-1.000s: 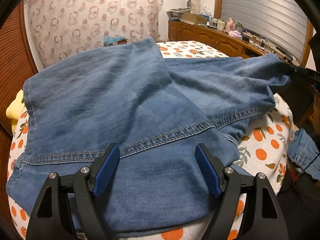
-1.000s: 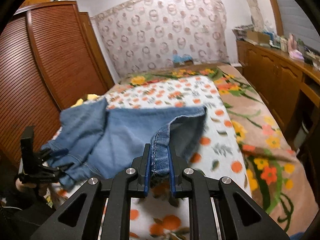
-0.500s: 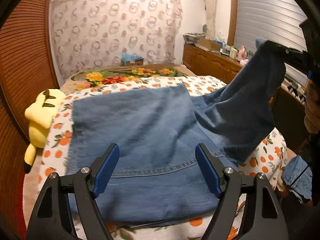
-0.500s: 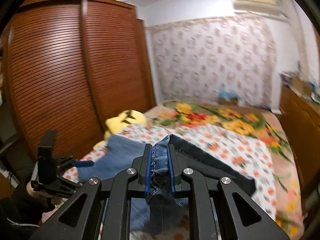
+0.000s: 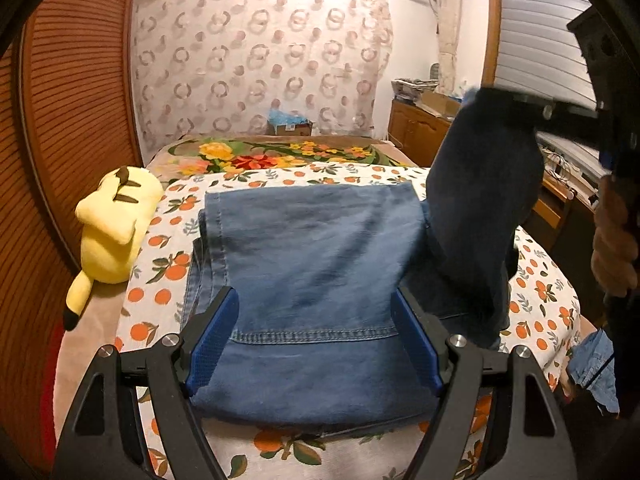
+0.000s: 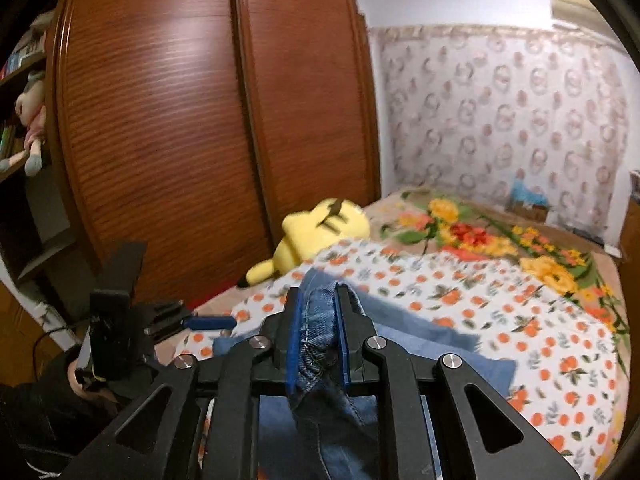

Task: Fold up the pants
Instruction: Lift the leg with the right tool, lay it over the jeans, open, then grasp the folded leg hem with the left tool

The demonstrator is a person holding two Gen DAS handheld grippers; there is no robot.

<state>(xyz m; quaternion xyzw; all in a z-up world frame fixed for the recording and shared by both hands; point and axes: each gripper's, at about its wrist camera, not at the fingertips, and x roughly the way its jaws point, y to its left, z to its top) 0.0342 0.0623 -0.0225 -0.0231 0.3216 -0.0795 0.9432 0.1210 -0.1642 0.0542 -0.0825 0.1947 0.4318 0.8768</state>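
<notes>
1. The pants [image 5: 308,264] are seen spread on the bed [image 5: 552,304], over an orange-patterned sheet, with one folded denim panel lying flat and another part raised at the right side of the left wrist view.
2. The right tongs [image 6: 318,340] are clenched on a hemmed, stitched edge of the denim, which is bunched between the blue pads and hangs below them.
3. The left tongs [image 5: 314,344] are held released and wide, above the near edge of the flat panel; nothing is gripped by them, and contact with the cloth cannot be told.
4. The fabric is judged soft but fairly heavy: it will drape and sag rather than hold a shape, and it is unlikely to slip, since the weave is coarse.
5. A hold is best taken at a seam or hem, where the doubled layers give the pads something thick to bite.
6. If only one layer is pinched, the layers beneath may be dragged out of line.
7. A yellow plush toy [image 5: 114,224] lies beside the pants near the wardrobe [image 6: 160,120], apart from the denim.
</notes>
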